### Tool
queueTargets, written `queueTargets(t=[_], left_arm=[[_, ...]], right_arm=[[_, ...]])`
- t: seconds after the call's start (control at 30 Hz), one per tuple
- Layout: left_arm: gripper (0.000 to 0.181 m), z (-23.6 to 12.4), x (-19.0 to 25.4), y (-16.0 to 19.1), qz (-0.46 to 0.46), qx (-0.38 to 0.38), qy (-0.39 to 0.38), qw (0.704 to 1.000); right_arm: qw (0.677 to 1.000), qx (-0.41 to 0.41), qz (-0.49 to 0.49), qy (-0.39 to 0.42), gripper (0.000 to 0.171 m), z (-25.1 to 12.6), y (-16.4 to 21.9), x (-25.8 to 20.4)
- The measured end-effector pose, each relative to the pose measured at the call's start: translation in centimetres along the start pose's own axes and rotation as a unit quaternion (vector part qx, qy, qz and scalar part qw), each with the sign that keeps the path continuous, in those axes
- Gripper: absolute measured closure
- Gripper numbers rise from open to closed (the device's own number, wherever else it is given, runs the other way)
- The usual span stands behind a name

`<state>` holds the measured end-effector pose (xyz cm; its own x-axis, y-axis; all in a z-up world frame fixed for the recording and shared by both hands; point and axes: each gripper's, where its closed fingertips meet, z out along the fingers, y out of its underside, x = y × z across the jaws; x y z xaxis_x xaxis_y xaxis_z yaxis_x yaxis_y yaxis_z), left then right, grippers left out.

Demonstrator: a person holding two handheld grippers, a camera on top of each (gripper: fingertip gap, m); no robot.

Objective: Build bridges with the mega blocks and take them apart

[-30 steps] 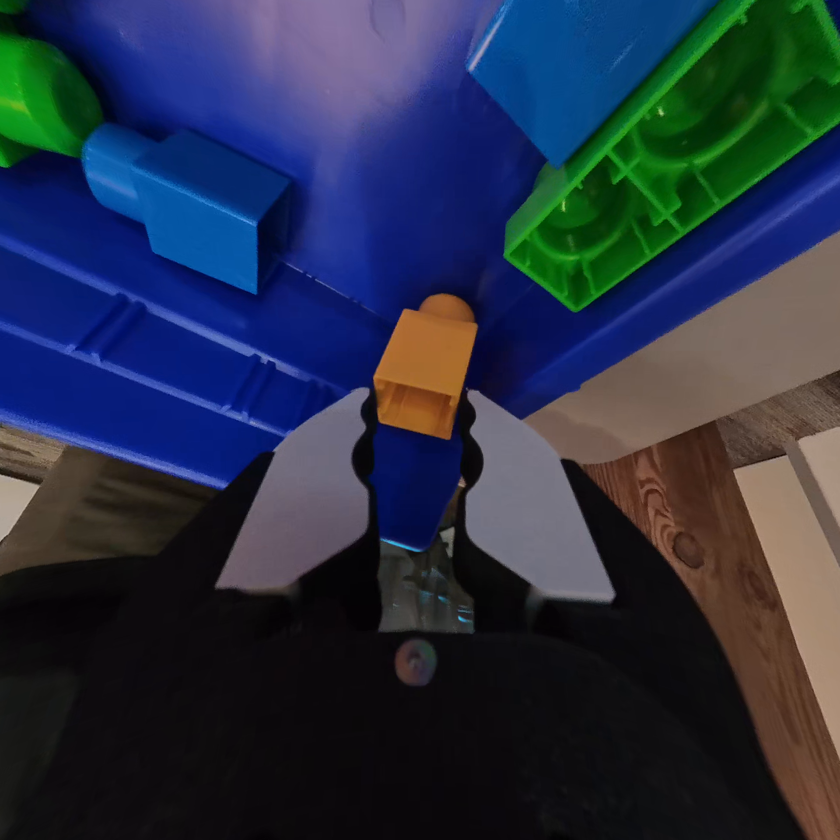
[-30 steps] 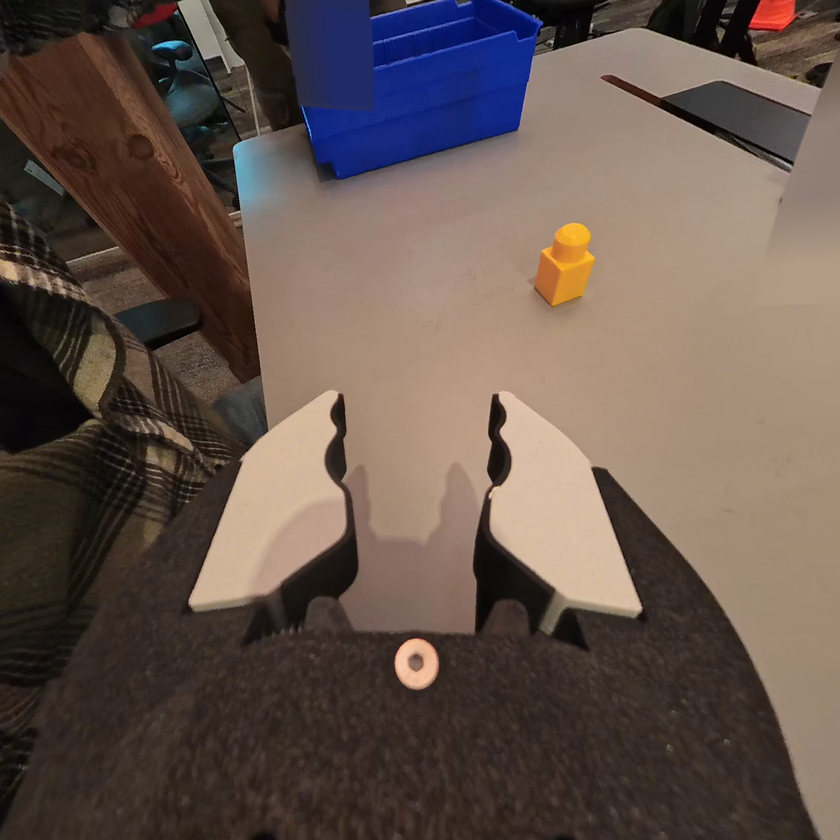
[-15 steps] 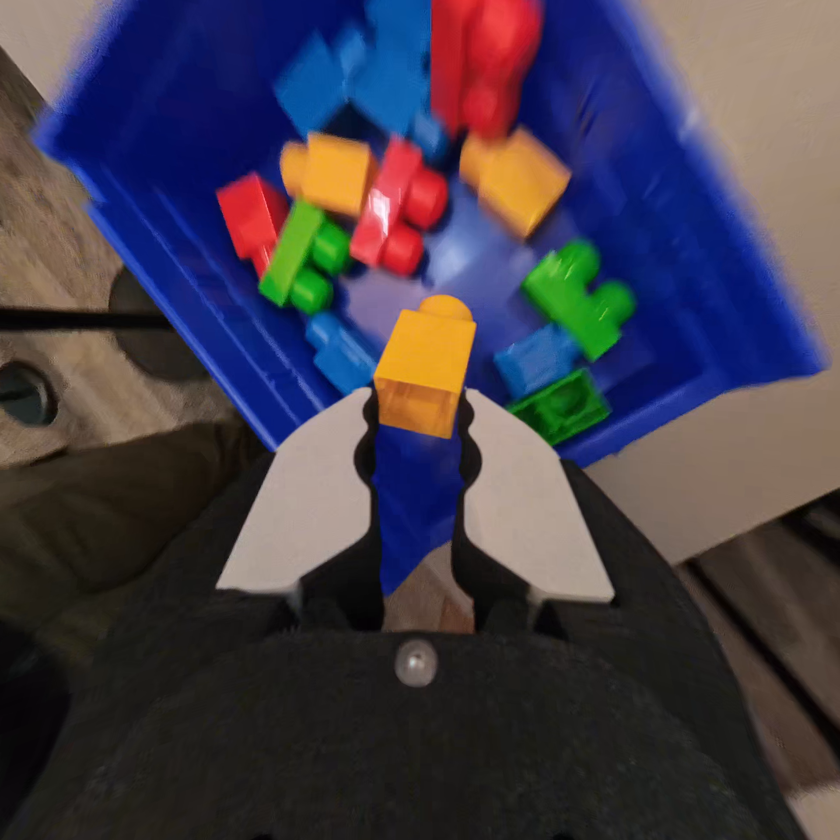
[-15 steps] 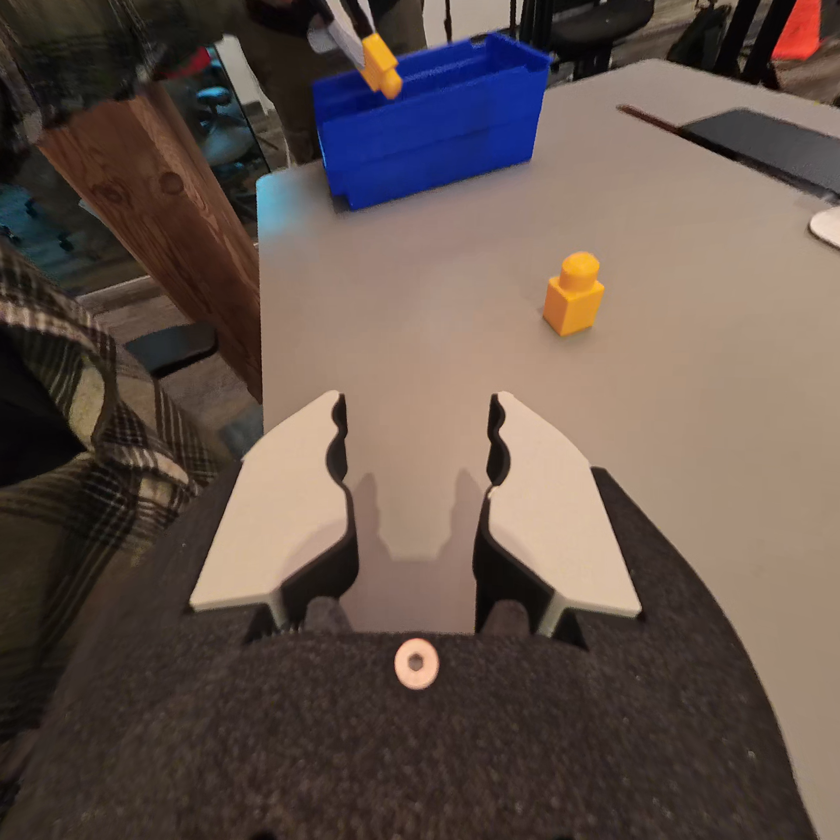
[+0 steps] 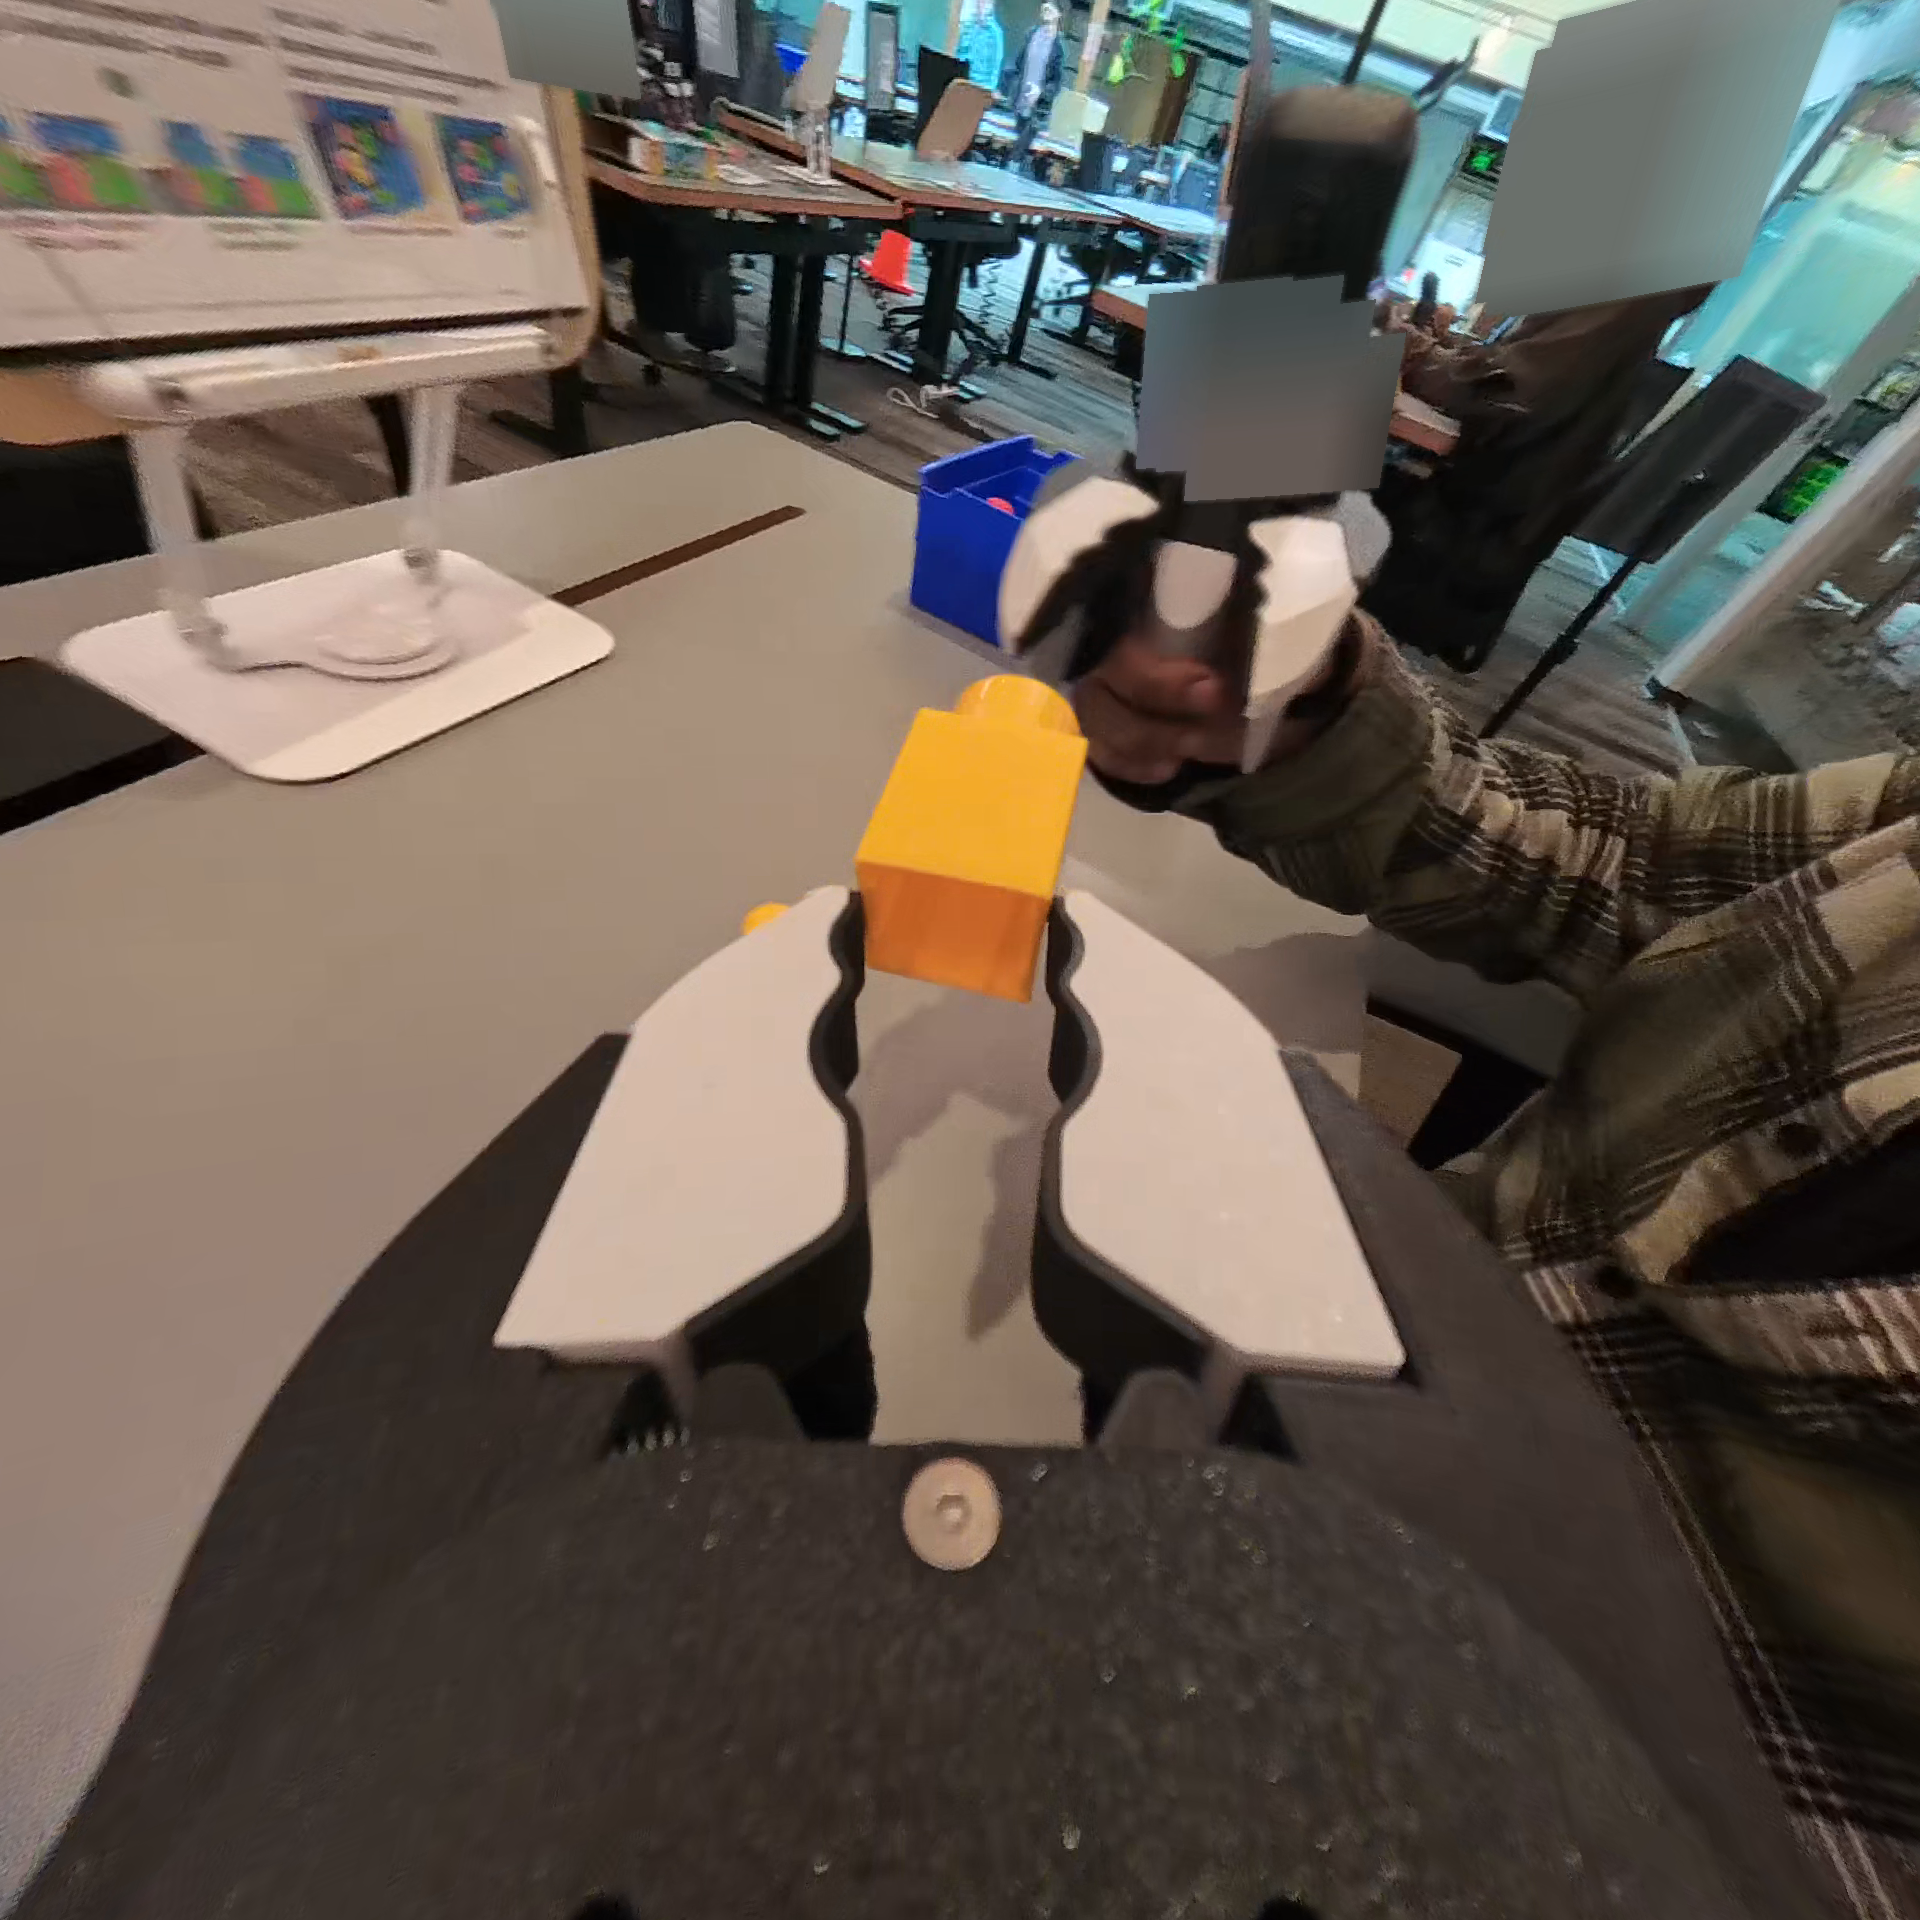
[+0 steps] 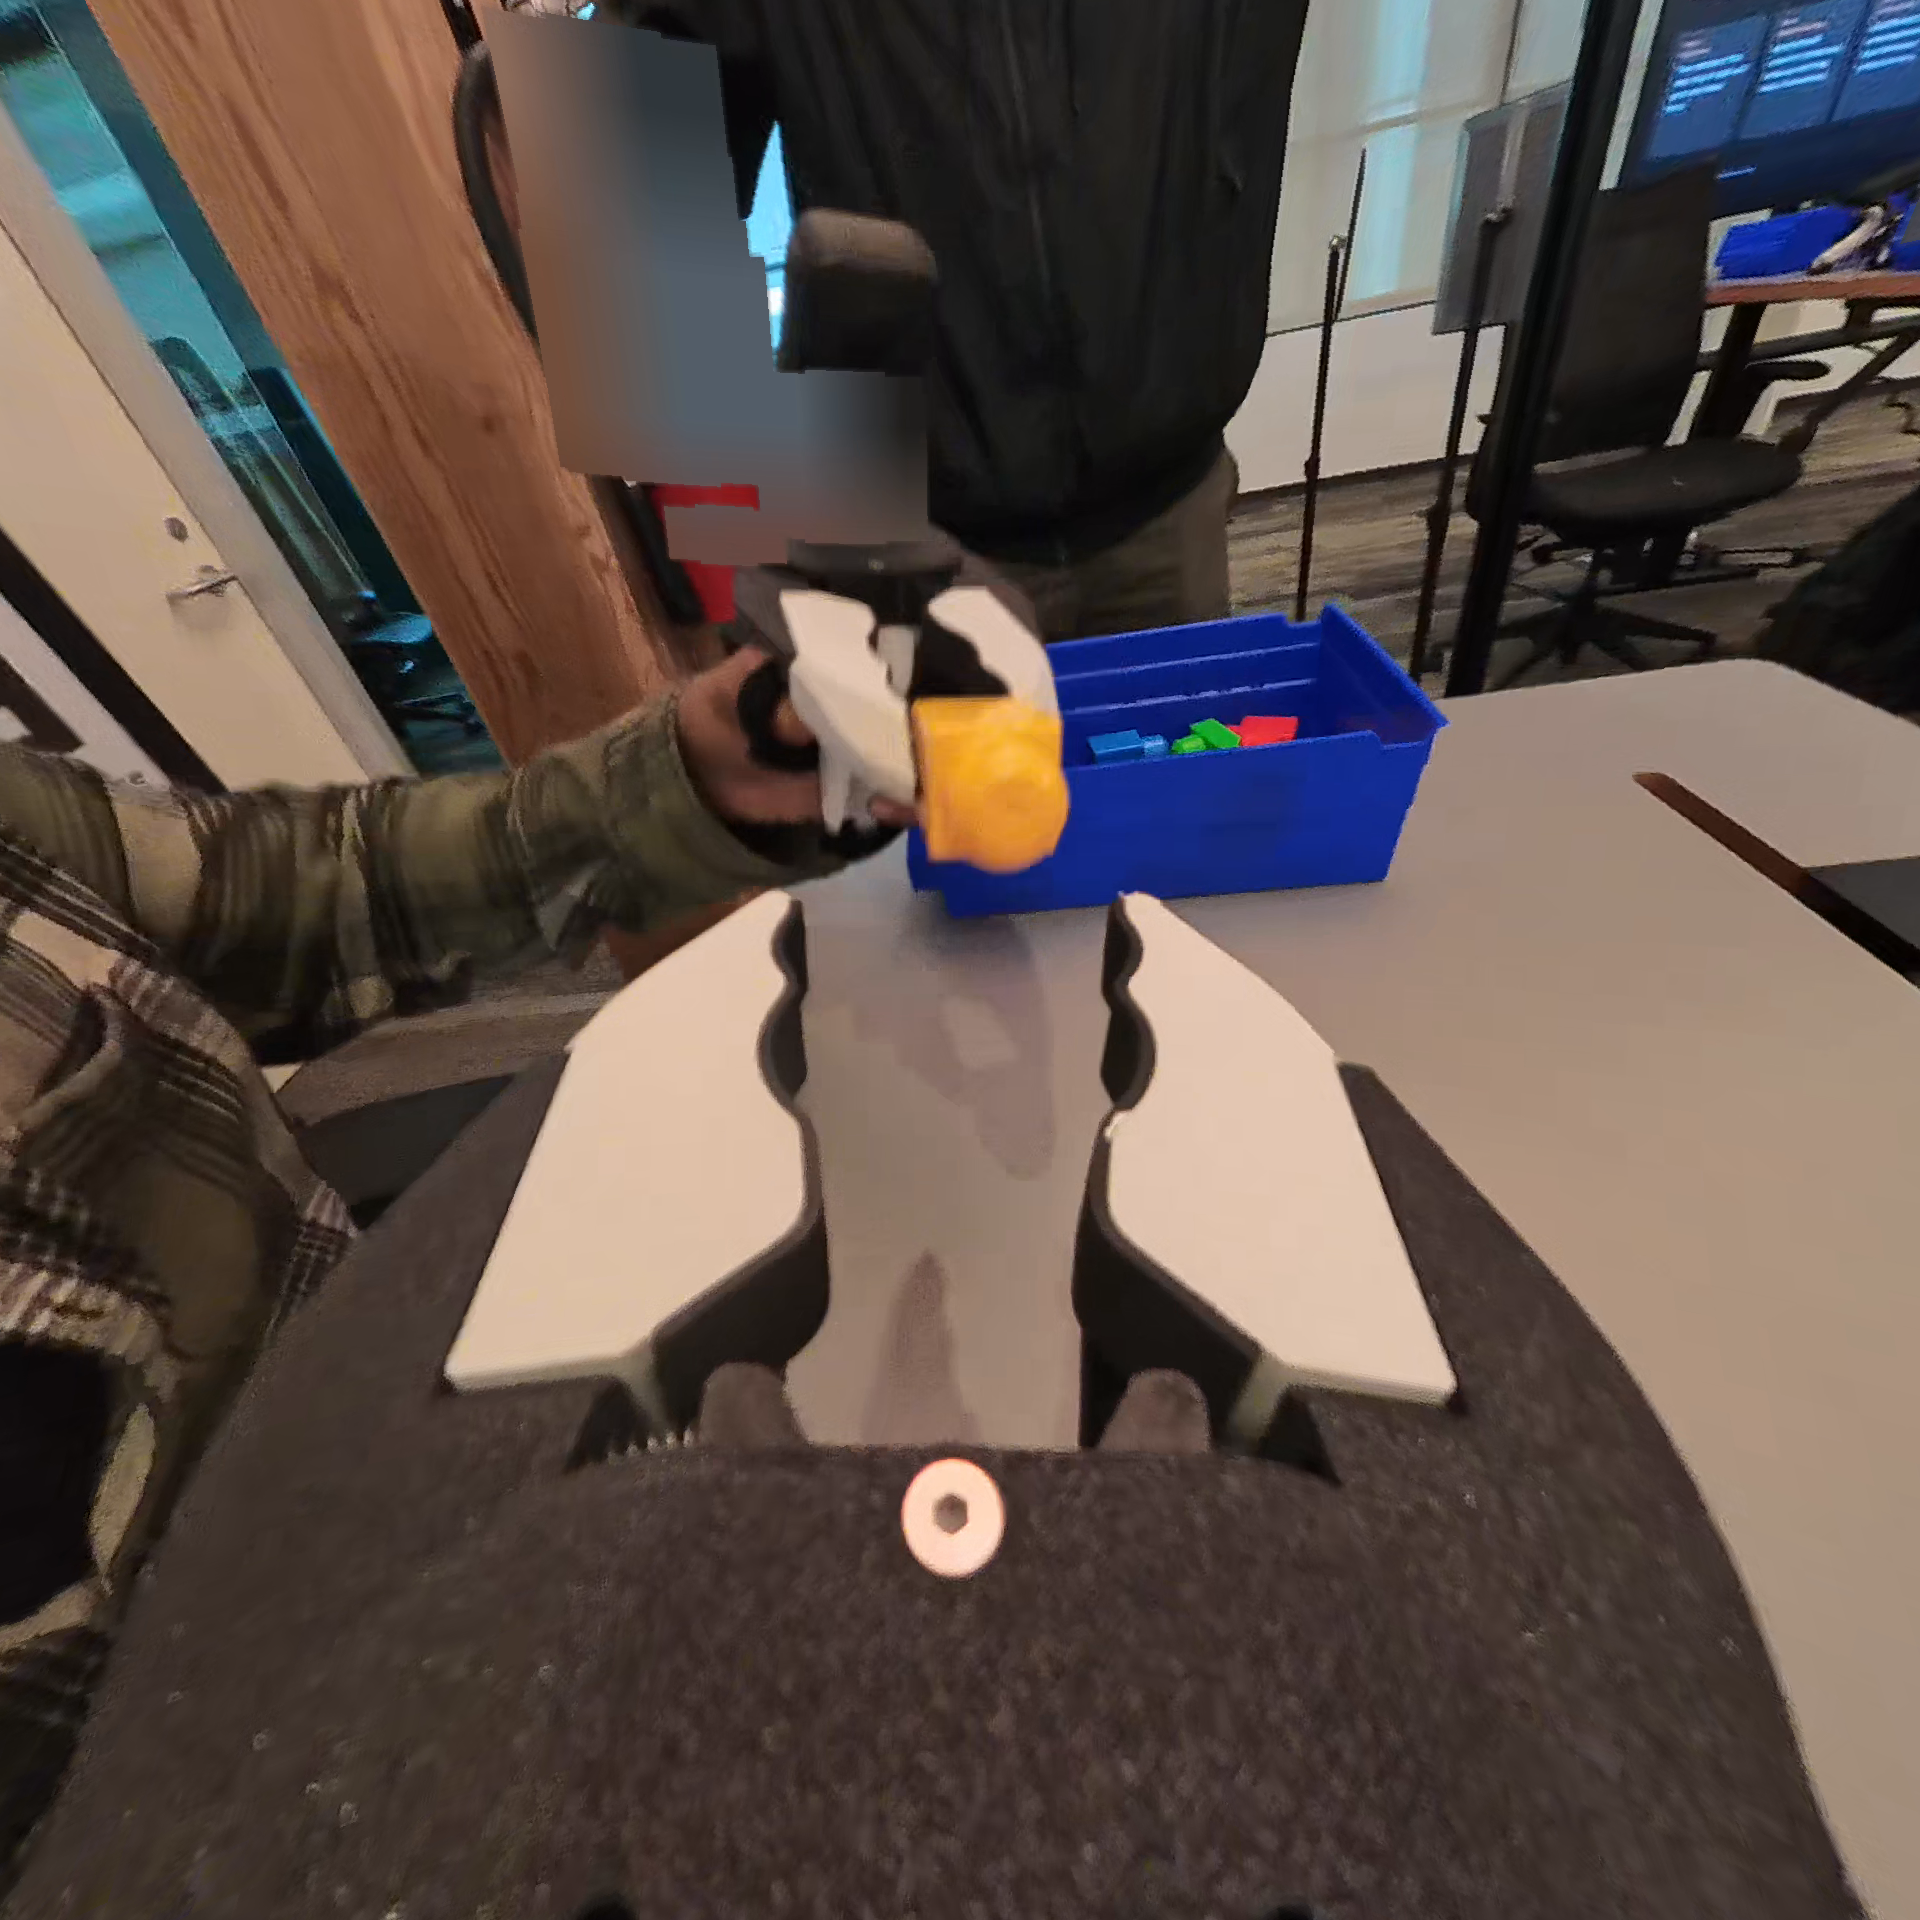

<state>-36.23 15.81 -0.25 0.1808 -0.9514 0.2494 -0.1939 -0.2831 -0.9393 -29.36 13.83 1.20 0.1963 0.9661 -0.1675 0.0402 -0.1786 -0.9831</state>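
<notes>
Two grippers face each other above a grey table; the left gripper has its fingers narrowed onto a yellow block, pinching its lower body at the very tips, with the round stud pointing forward and away from the camera; the block hangs in the air over the tabletop, touching nothing else. Seen from the right wrist view, that same gripper is held by a hand in a plaid sleeve, the yellow block jutting out stud-first in front of a blue bin; the bin sits on the table and holds blue, green and red blocks. The right gripper has its fingers spread wide with nothing between them, only bare table showing in the gap; in the left wrist view it appears farther off, blurred, gripped by another hand. A second yellow block peeks out just past the left finger, mostly hidden; a white stand carrying a printed board rests on the table's far left.
</notes>
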Motion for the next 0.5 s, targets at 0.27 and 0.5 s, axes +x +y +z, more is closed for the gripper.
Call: queueTargets(t=[0.27, 0.5], left_arm=[[0.148, 3.5, 2.6, 0.4, -0.01, 0.036, 0.059, 0.998], [0.148, 4.7, 2.5, 2.1, -0.037, 0.025, 0.068, 0.997]], right_arm=[[0.998, -0.049, 0.023, -0.036, 0.125, 0.9, 1.3, -0.2], [0.992, -0.105, 0.026, -0.06, 0.143, 0.5, 2.5, -0.4]])
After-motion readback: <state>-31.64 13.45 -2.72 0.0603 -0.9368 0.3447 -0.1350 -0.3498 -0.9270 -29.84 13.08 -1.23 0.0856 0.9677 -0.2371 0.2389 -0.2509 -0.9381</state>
